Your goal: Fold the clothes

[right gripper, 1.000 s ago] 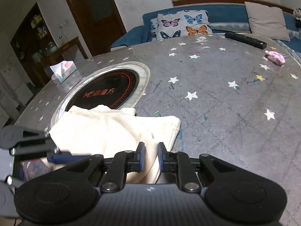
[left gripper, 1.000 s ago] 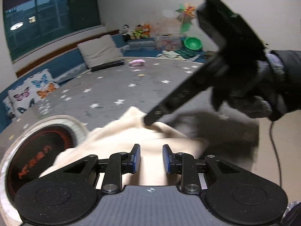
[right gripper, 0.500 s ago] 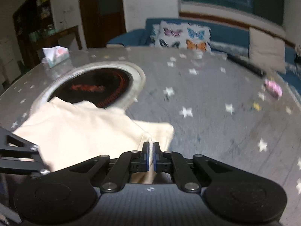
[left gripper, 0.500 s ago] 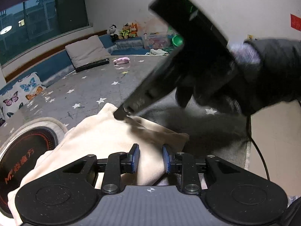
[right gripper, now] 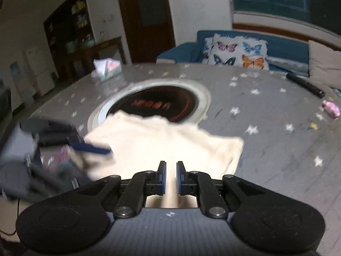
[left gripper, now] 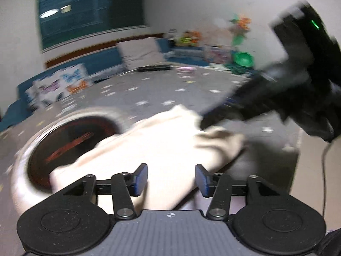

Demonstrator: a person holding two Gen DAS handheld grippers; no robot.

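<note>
Squaring up the cream cotton garment [right gripper: 162, 140] on the star-printed grey table [right gripper: 266, 115]

My left gripper [left gripper: 171, 176] gapes released; my right gripper [right gripper: 169, 177] stands slightly parted, gripping nothing. Pinch hems, not bulk.

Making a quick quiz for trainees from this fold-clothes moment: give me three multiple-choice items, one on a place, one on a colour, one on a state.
1. What does the cream garment partly cover?
A. tissue box
B. round cooktop
C. black remote

2. Colour of the sofa behind the table?
A. red
B. blue
C. yellow

3. The left tool is:
A. open
B. shut on the garment
C. out of view

Key: B, the cloth's far edge overlaps the round cooktop; B, the sofa is blue; A, a wide gap shows between the pads, over the cloth.
</note>
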